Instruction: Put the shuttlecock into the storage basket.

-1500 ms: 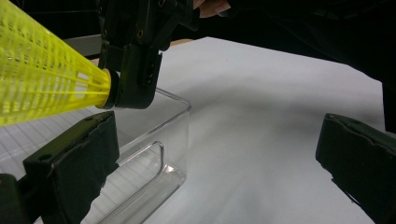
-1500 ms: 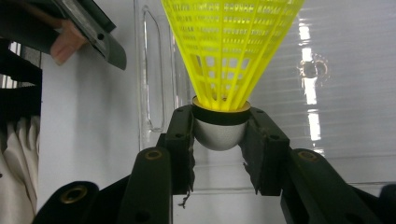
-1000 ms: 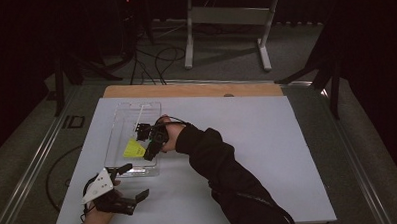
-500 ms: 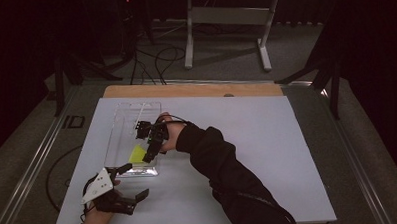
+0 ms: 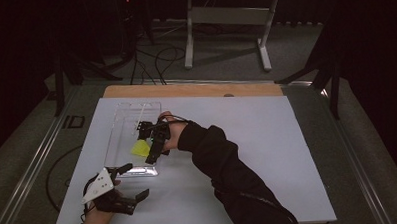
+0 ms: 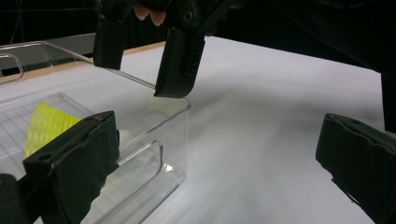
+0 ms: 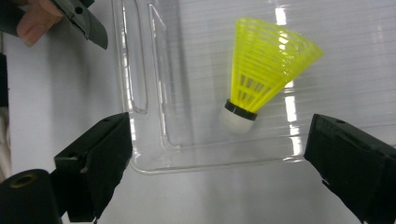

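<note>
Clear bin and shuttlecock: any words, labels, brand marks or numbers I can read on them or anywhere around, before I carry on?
None: no readable text in any view.
Yellow shuttlecock: plain skirt, black band, white cork, no print.
Clear bin: bare plastic, only glare and ribbing.
White table mat: blank.
Right gripper and left gripper: no marking legible.

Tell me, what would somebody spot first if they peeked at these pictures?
The bright yellow shuttlecock lying on its side in the clear plastic tray on the white table. The right gripper hangs just above it; its fingers have just opened and hold nothing. The left gripper waits, open, by the table's near edge.
</note>
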Demonstrator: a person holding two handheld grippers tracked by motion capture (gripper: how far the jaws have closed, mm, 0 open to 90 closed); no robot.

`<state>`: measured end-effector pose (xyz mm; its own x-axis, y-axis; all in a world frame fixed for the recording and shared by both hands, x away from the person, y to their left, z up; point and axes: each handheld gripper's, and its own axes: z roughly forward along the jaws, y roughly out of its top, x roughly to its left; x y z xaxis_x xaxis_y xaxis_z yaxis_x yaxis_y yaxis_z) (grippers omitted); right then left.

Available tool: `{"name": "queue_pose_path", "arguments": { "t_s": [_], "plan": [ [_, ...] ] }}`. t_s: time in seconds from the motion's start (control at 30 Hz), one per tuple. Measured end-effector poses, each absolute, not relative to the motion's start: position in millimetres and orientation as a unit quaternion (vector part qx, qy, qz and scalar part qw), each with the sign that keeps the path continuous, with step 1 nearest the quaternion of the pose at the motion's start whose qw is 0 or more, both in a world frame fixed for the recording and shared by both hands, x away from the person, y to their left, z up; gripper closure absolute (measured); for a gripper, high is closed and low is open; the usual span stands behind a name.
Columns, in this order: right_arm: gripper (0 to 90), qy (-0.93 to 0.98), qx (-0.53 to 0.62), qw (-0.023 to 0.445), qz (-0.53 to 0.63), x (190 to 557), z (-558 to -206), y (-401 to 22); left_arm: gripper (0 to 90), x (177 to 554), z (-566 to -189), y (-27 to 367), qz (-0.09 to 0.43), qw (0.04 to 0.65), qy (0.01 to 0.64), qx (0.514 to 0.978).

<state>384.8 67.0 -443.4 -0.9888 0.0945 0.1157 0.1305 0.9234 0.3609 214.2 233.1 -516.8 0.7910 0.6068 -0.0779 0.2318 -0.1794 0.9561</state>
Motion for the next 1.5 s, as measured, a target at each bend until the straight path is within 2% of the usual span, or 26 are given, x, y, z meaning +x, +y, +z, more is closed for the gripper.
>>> {"name": "queue_pose_path", "arguments": {
  "t_s": [1.5],
  "plan": [
    [7.7, -0.969, -0.108, 0.018, -0.222, 390.5, -424.9, -23.6, 0.3, 218.0, -516.6, 227.8, 0.172, 0.574, 0.28, 0.75]
  ]
}}
